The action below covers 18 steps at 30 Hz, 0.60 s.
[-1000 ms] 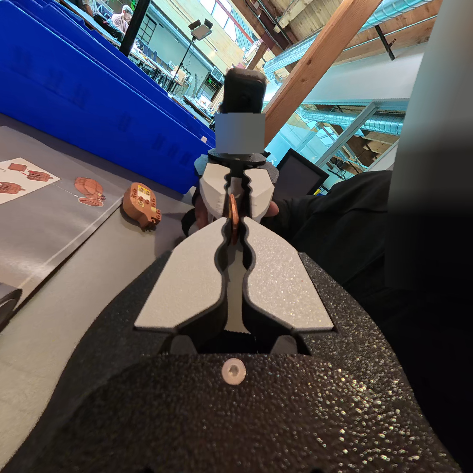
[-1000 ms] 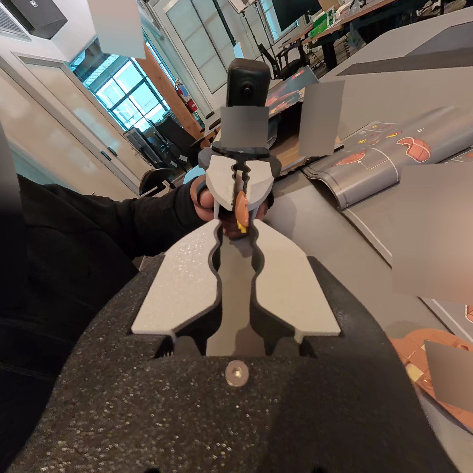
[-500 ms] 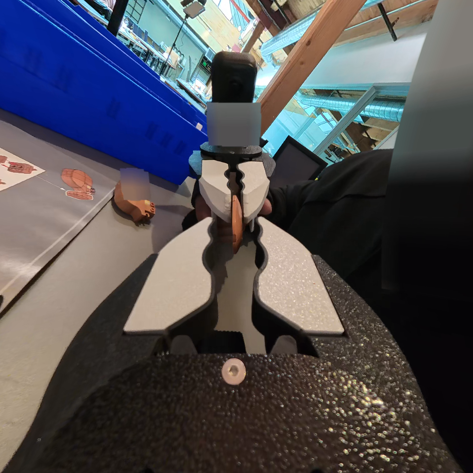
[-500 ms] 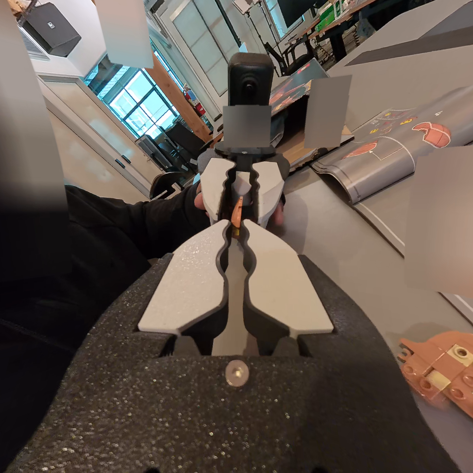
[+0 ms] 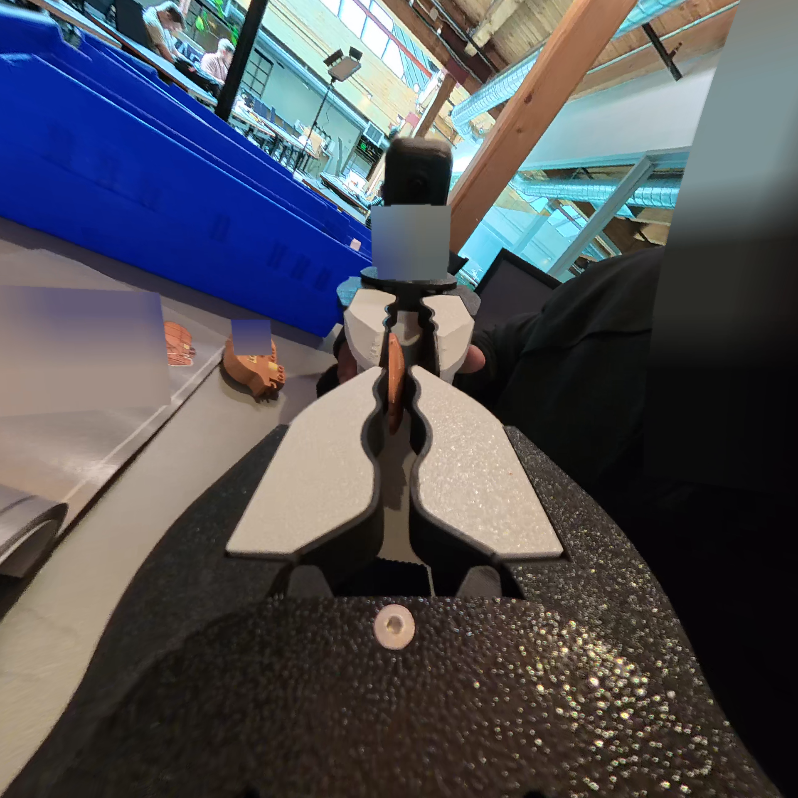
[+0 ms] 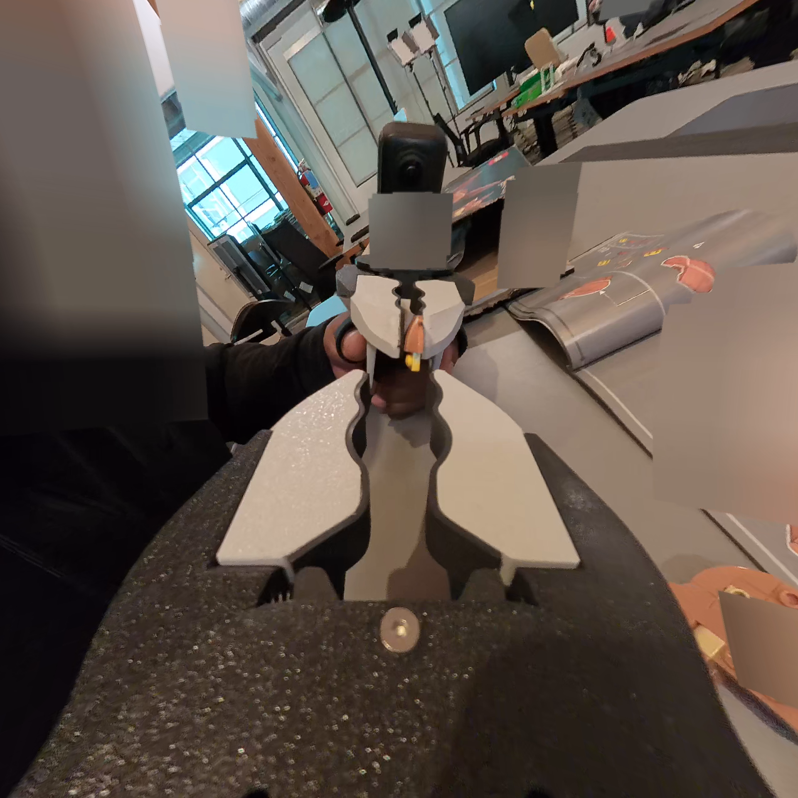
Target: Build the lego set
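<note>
Right wrist view alone shows the piece's [image 6: 416, 338] yellow tip.

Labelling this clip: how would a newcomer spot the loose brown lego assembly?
Find the blue bins lining the grey table. Just before them, beside the instruction booklet, lies the brown assembly. Unlike the booklet's flat printed pictures, it is a rounded lump with yellow bits.
</note>
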Each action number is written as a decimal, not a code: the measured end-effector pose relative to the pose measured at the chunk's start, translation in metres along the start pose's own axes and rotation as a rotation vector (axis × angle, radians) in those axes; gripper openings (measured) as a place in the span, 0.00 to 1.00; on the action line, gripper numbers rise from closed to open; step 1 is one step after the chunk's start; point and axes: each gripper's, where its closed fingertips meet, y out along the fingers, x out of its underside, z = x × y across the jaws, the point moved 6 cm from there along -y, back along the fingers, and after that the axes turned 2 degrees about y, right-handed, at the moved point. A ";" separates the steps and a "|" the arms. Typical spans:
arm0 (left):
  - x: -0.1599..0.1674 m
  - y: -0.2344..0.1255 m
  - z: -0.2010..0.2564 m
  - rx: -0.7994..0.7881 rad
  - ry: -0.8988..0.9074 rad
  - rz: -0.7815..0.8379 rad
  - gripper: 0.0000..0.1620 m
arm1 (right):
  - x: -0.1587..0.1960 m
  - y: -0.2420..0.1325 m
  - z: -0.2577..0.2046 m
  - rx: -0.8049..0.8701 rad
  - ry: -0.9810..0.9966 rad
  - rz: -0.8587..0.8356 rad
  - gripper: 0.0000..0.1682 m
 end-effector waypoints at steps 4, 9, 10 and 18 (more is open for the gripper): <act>-0.006 -0.006 -0.004 -0.030 0.005 0.061 0.04 | -0.003 -0.004 0.002 0.025 -0.020 0.045 0.15; -0.012 -0.012 -0.010 -0.058 -0.013 0.131 0.04 | -0.003 -0.008 0.003 0.072 -0.068 0.045 0.14; -0.012 -0.013 -0.011 -0.056 -0.021 0.136 0.04 | -0.003 -0.008 0.003 0.081 -0.075 0.042 0.14; -0.018 -0.024 -0.017 -0.078 -0.081 0.227 0.04 | 0.000 -0.014 0.006 0.174 -0.111 0.022 0.12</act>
